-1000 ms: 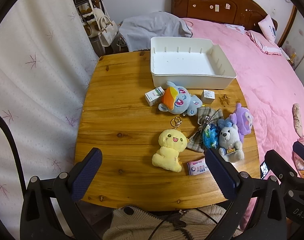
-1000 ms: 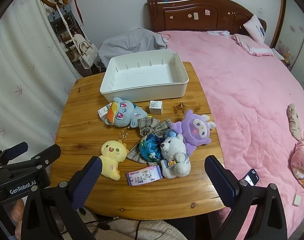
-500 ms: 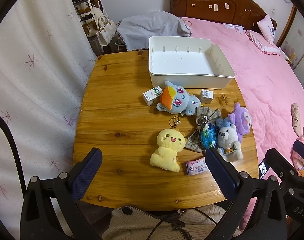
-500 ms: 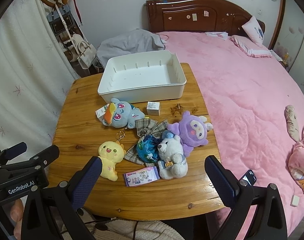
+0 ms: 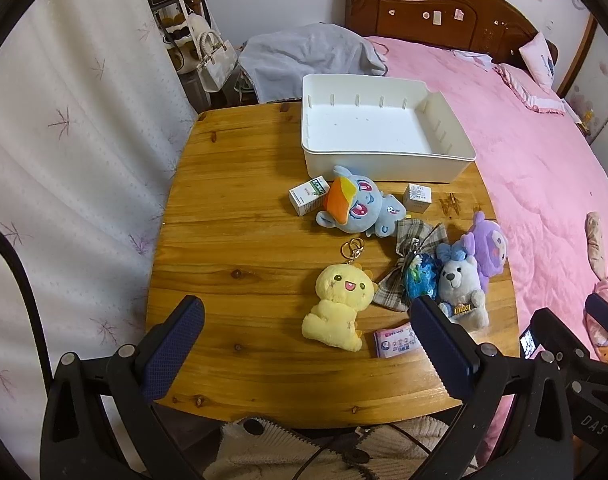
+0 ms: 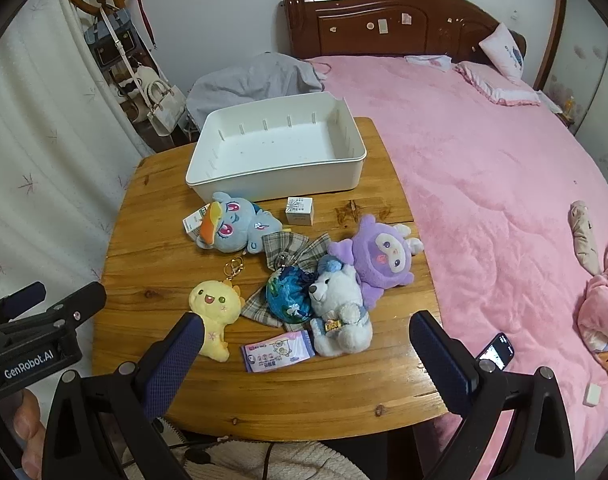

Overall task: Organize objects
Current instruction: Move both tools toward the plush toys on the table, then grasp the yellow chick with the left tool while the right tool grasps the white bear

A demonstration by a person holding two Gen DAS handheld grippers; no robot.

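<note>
An empty white bin (image 5: 384, 136) (image 6: 275, 152) stands at the far side of a wooden table (image 5: 239, 240) (image 6: 151, 272). In front of it lie a blue plush (image 5: 360, 204) (image 6: 233, 226), a yellow plush (image 5: 340, 300) (image 6: 213, 306), a white bear plush (image 5: 462, 292) (image 6: 340, 312), a purple plush (image 5: 490, 246) (image 6: 380, 256), a plaid bow (image 5: 416, 240) (image 6: 291, 244), a blue pouch (image 5: 420, 280) (image 6: 287, 298), two small boxes (image 5: 308, 194) (image 5: 418, 196) (image 6: 299, 210) and a pink tissue pack (image 5: 396, 340) (image 6: 277, 350). My left gripper (image 5: 304, 344) and right gripper (image 6: 304, 360) are open and empty above the near edge.
A pink bed (image 6: 484, 180) with a wooden headboard (image 5: 436, 16) borders the table on the right. A white curtain (image 5: 63, 160) hangs at the left. Handbags (image 6: 159, 104) hang beyond. A grey cloth (image 5: 304, 56) lies behind the bin. A phone (image 6: 496, 350) lies on the bed.
Both grippers have drawn back slightly, so the table and toys sit a little further away in the views. Nothing on the table has moved.
</note>
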